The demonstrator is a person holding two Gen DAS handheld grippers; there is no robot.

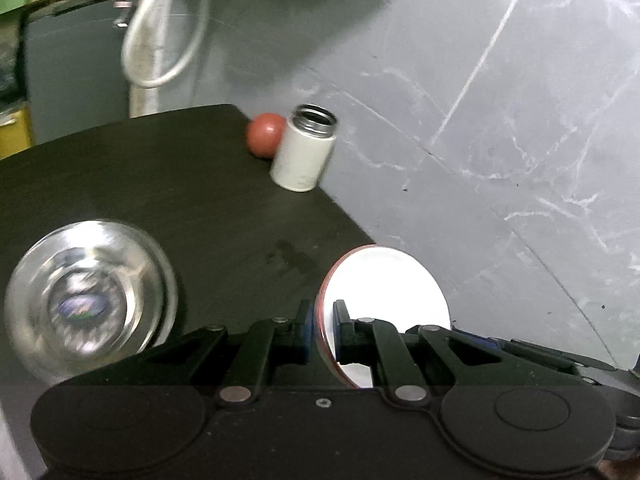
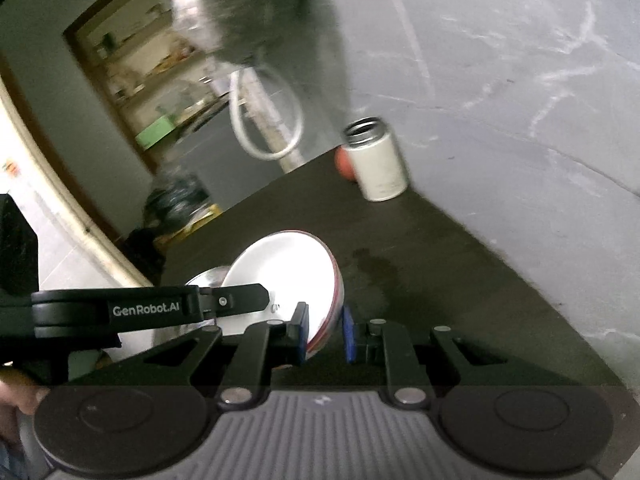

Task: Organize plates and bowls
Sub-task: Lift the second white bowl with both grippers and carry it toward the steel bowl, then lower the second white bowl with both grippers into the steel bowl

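A white bowl with a red rim (image 1: 384,292) is held tilted on its edge above the dark table (image 1: 180,184). My left gripper (image 1: 323,320) is shut on the bowl's rim, one pad on each side of the wall. From the right, the right gripper's fingers (image 1: 476,336) reach the same bowl. In the right wrist view the white bowl (image 2: 288,276) sits between the pads of my right gripper (image 2: 325,332), which is shut on its wall. The left gripper (image 2: 256,298) comes in from the left. A shiny steel bowl (image 1: 88,300) rests on the table to the left, blurred.
A white open-topped can (image 1: 304,152) stands near the table's far corner, with a red ball (image 1: 264,134) just behind it. Grey marbled floor (image 1: 500,140) lies beyond the table's right edge. A white hose loop (image 1: 160,48) hangs behind the table. A doorway (image 2: 132,80) opens at the far left.
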